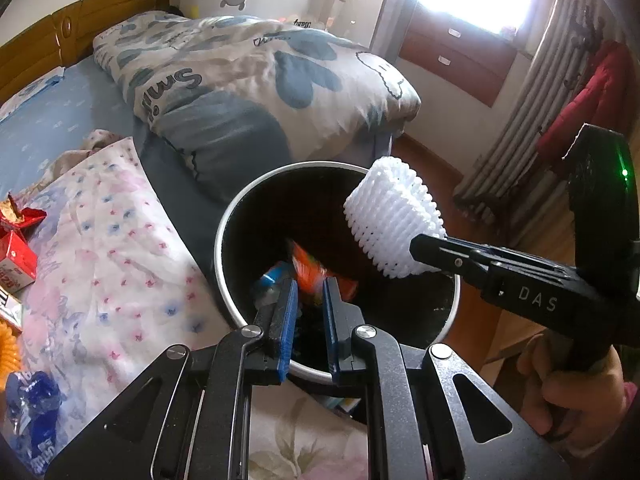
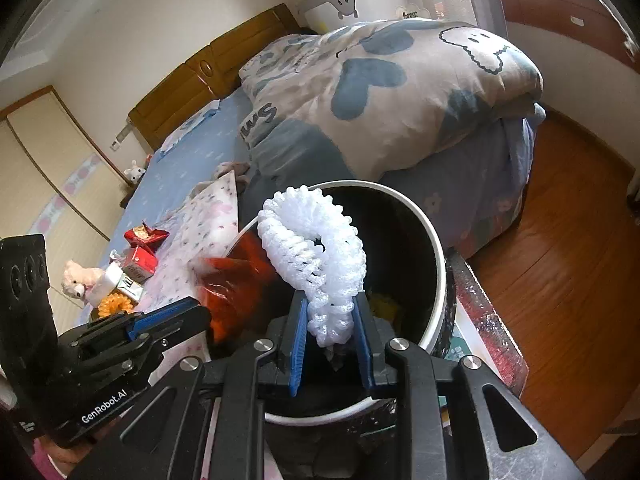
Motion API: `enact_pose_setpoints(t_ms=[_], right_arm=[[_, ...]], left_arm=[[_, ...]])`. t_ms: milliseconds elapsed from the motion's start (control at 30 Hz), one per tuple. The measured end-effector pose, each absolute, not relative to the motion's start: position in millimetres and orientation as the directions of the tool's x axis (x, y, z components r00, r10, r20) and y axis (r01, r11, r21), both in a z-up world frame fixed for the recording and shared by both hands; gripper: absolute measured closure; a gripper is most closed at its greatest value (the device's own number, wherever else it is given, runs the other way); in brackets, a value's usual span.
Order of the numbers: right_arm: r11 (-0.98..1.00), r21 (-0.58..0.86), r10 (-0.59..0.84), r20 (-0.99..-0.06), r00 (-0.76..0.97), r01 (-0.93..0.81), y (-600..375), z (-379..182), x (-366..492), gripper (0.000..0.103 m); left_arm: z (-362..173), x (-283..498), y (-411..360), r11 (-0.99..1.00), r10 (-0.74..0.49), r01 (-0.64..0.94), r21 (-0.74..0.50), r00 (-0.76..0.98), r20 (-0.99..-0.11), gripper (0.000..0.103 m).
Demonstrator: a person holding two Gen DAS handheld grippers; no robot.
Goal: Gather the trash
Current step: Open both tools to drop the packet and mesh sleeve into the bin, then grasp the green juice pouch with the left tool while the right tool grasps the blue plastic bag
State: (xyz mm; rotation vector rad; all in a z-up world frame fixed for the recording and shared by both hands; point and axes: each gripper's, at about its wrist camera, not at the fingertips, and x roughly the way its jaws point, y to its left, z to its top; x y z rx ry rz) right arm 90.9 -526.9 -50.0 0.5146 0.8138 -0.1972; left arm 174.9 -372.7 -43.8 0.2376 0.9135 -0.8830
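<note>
right claw [image 2: 331,330] is pinching a white foam net [image 2: 316,256] by its lower end, the rest of it curling up ahead of the tips, right over the open bin [image 2: 434,240]. left claw [image 1: 310,300] has its fingers a bit apart with nothing between them, and an orange wrapper [image 1: 310,274] sits blurred just past the tips, inside the bin [image 1: 224,240], next to a blue wrapper [image 1: 276,274]. off to the left of the left claw, more trash is on the bed [image 1: 48,128]: a red packet [image 1: 18,216], red box [image 1: 16,260] and a blue wrapper near the bottom edge [image 1: 34,398].
</note>
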Motion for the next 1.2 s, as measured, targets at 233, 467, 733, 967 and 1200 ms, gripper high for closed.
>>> enact_pose_setpoints(t_ms=[233, 467, 733, 967, 1200], right_arm=[[0.851, 0.379, 0.027, -0.722, 0.691, 0.363, -527, -48, 86, 0.044], [0.844, 0.413, 0.039, -0.683, 0.730, 0.341, -505, -43, 74, 0.030], [0.874, 0.406, 0.064, -0.640, 0.765, 0.267, -453, -34, 65, 0.015], [0.890, 0.410, 0.122, -0.634, 0.764, 0.198, -408, -38, 65, 0.014], [0.894, 0.424, 0.189, -0.650, 0.736, 0.144, -366, -47, 72, 0.014]], left_arm=[[-42, 164, -350, 0.664, -0.564, 0.727, -0.176, 0.332, -0.756, 0.055], [-40, 142, -296, 0.725, -0.554, 0.666, -0.179, 0.407, -0.726, 0.044], [-41, 126, -228, 0.796, -0.510, 0.583, -0.163, 0.500, -0.699, 0.039], [-46, 116, -171, 0.851, -0.454, 0.504, -0.151, 0.559, -0.694, 0.039], [-50, 111, -118, 0.891, -0.413, 0.419, -0.174, 0.590, -0.693, 0.039]])
